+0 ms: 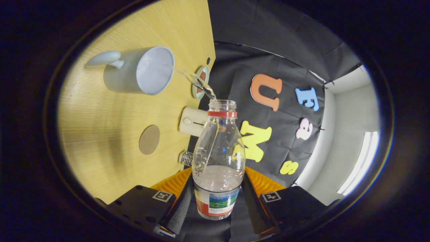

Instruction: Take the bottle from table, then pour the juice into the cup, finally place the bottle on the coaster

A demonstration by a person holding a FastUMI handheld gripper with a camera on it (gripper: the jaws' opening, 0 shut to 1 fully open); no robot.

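My gripper (217, 201) is shut on a clear plastic bottle (219, 148) with a red neck ring and no cap, both fingers pressing on its labelled lower part. The bottle is tipped sideways toward the table. A thin stream of clear liquid (195, 80) runs from its mouth into a pale blue-grey cup (141, 70) with a handle, which stands on the wooden table (100, 117) just beyond the bottle's mouth. A round brown coaster (149, 139) lies on the table beside the bottle's body, nearer to the fingers than the cup.
A small round dish (201, 80) with something reddish-brown in it lies beyond the cup near the table's edge. A cream box-like object (192, 121) and a small metal clip (185, 158) sit at the table's edge next to the bottle. The black cloth wall hangs behind.
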